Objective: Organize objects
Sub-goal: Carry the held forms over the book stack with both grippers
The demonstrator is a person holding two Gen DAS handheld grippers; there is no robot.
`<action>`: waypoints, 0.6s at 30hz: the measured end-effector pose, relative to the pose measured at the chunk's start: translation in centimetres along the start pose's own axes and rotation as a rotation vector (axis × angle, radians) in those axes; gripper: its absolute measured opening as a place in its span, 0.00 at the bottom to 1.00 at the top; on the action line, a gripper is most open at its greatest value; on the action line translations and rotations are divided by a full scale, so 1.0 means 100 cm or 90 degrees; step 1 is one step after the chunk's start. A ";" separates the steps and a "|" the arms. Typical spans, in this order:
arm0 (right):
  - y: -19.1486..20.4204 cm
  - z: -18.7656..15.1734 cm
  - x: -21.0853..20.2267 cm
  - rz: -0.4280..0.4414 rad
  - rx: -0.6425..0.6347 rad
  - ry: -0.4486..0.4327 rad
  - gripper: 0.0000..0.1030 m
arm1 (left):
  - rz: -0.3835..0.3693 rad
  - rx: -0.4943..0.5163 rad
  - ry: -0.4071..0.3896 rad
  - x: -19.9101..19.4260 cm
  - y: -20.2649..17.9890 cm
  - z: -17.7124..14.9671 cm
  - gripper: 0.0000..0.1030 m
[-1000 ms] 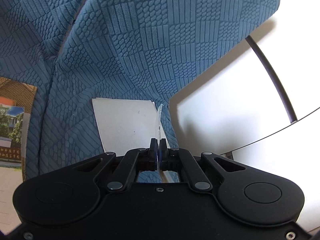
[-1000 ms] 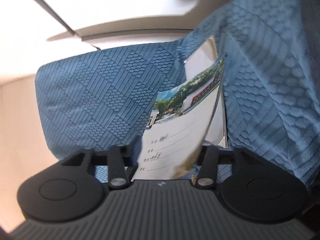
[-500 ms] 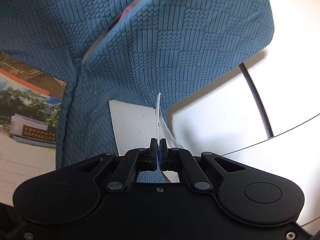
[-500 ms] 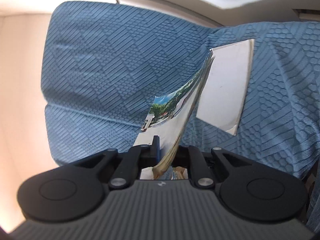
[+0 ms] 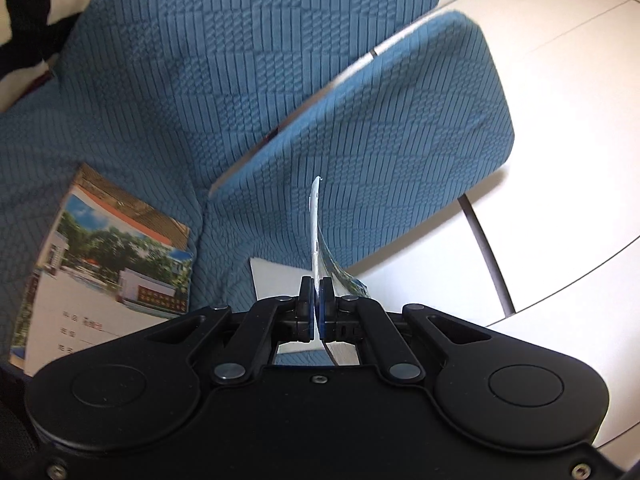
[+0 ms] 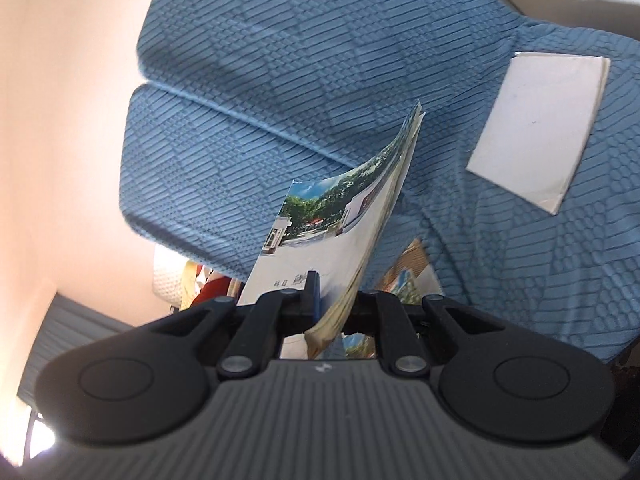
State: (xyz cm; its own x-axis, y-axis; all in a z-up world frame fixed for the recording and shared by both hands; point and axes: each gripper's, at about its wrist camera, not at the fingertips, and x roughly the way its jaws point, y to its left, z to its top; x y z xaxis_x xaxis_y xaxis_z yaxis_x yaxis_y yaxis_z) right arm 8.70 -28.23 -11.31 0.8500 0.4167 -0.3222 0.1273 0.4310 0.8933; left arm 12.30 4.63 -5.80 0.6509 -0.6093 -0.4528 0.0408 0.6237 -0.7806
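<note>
1. Pinching a thin white booklet [image 5: 315, 236], the left tool [image 5: 316, 312] has its two black pads pressed tight on the paper. The booklet stands up on its edge, straight ahead of the tool, and bends a little at the top.
2. Squeezing a thicker photo booklet [image 6: 340, 240], the right tool [image 6: 332, 308] has both jaws closed on the bottom corner. Its jaws have just been closing on it. The glossy cover shows trees and a building, and the pages curve away ahead of the tool.
3. A blue sofa [image 5: 240, 100] fills the space ahead of both tools. Its cloth is bumpy, with squares of lines and little scales. The cushions have round, soft edges.
4. To the left of the left tool, another photo booklet [image 5: 116, 268] lies flat on the sofa.
5. Ahead and to the right of the right tool, a flat white booklet [image 6: 536, 128] lies on the seat, well apart from the held one.
6. Right of the left tool is a smooth white floor [image 5: 560, 160] with a dark line.
</note>
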 end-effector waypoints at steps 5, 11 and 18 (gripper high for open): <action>0.024 -0.008 0.012 0.014 -0.036 0.022 0.11 | -0.005 -0.012 -0.029 -0.030 0.012 0.008 0.01; 0.040 -0.023 0.025 0.023 -0.064 0.052 0.11 | -0.001 -0.009 -0.053 -0.056 0.029 0.013 0.01; 0.045 -0.042 0.042 0.017 -0.085 0.084 0.11 | 0.014 -0.022 -0.064 -0.071 0.054 0.007 0.01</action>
State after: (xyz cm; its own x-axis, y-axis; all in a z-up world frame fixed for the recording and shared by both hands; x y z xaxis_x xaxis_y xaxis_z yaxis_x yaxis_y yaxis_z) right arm 10.68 -21.23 -9.95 0.7764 0.5273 -0.3452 0.0294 0.5168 0.8556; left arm 8.47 12.67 -6.49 0.7240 -0.5421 -0.4265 -0.0003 0.6181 -0.7861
